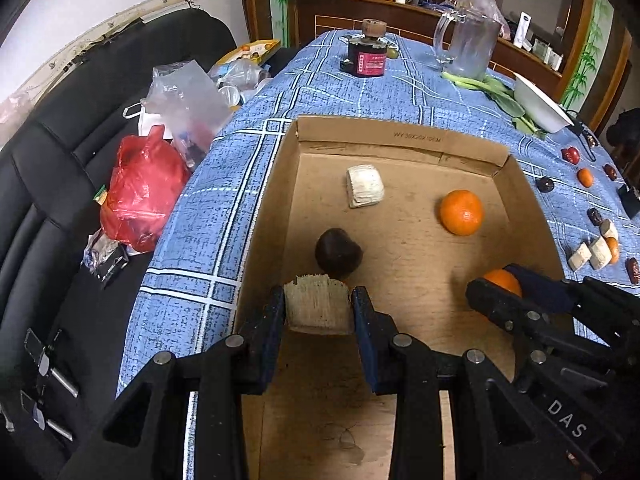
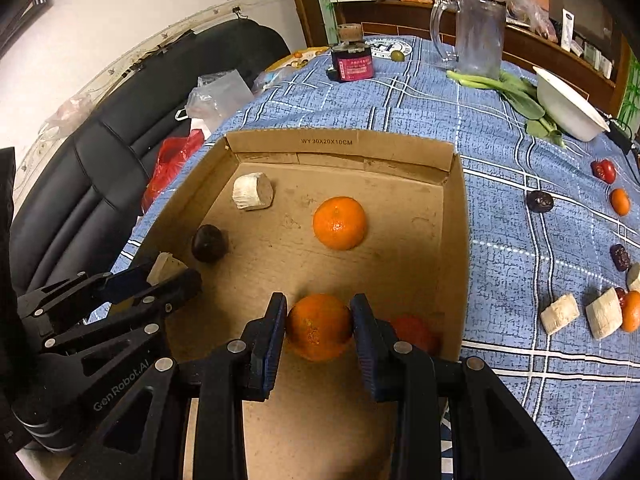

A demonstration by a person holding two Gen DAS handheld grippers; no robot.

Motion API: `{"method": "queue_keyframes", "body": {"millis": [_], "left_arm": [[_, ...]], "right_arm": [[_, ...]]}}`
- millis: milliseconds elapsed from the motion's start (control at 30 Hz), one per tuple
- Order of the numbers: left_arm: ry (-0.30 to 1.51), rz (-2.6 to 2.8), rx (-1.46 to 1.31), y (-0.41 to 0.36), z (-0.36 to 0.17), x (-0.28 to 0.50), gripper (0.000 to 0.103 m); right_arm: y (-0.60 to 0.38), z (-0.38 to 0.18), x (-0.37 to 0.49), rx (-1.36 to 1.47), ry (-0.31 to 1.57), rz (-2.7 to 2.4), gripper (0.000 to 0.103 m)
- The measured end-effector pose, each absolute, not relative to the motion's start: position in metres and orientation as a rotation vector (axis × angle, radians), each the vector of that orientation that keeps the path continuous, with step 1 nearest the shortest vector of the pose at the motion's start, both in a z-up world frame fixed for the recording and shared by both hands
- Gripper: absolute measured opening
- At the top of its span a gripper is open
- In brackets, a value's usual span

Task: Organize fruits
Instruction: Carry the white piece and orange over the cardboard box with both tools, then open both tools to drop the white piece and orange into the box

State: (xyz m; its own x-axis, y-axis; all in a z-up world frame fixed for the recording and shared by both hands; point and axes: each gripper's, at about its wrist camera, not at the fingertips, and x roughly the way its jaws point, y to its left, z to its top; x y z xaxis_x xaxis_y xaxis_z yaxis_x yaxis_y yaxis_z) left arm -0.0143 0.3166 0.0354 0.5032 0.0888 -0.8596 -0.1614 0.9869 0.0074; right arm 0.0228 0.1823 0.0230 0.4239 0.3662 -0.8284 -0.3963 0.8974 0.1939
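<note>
While tilted steeply downward, both tools (image 1: pixel 319 304) (image 2: pixel 319 326) grip food above box (image 2: pixel 456 240).

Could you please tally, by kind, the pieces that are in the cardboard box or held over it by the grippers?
Mandarins: 2 (loose mandarin; held mandarin in the right gripper)
Pale chunks: 2 (loose chunk; held chunk in the left gripper)
Dark round fruit: 1
Reddish fruit, half hidden: 1
Total: 6
</note>
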Motion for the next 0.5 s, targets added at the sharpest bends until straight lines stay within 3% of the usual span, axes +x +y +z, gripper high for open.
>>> {"method": "queue_keyframes", "body": {"millis": [267, 500], "left_arm": [[1.029, 0.144, -0.097, 0.319, 0.037, -0.015, 0.038], [1.001, 0.141, -0.116, 0.318, 0.049, -0.023, 0.054]], "right_arm": [[0.180, 0.024, 0.021, -0.022, 1.020, 0.475, 0.037], [0.173, 0.036, 0.013, -0.006, 0.990, 0.488, 0.037]]}}
